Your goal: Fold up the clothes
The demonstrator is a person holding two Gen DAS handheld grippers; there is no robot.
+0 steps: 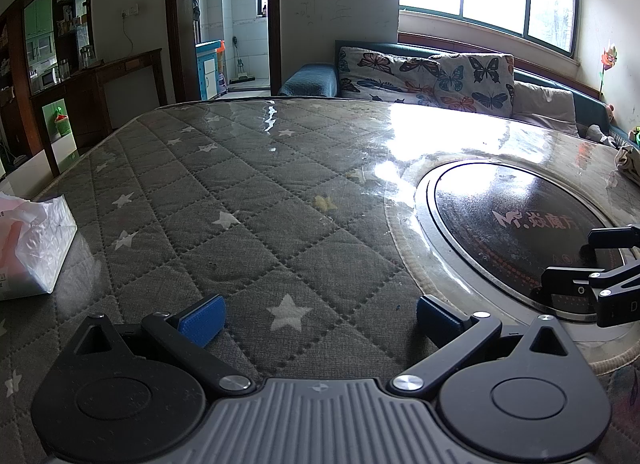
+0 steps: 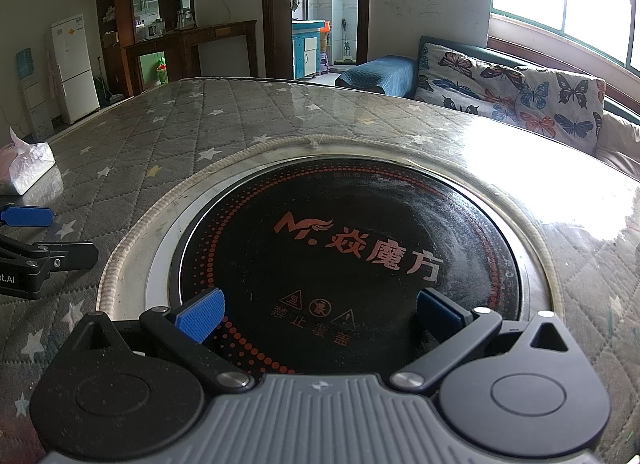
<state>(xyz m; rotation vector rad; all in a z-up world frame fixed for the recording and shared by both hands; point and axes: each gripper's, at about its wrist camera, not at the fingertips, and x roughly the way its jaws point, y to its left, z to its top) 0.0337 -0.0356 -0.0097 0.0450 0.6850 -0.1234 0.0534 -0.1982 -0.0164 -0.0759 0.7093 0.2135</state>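
My left gripper [image 1: 320,318] hangs open over the grey quilted star-print table cover [image 1: 248,199], with nothing between its blue pads [image 1: 202,320]. Over the round black heater plate [image 2: 344,248] set into the table, my right gripper [image 2: 320,316] is open and empty too. Each gripper shows at the edge of the other's view: the right gripper [image 1: 588,258] at the right, the left gripper [image 2: 52,234] at the left. A crumpled beige cloth [image 1: 628,161] lies at the far right table edge, mostly cut off. No other garment is in view.
A white plastic tissue pack [image 1: 36,248] sits at the left of the table. A sofa with butterfly-print cushions [image 1: 432,75] runs along the far side under the window. Wooden shelves and a white fridge [image 2: 74,67] stand beyond the table's left end.
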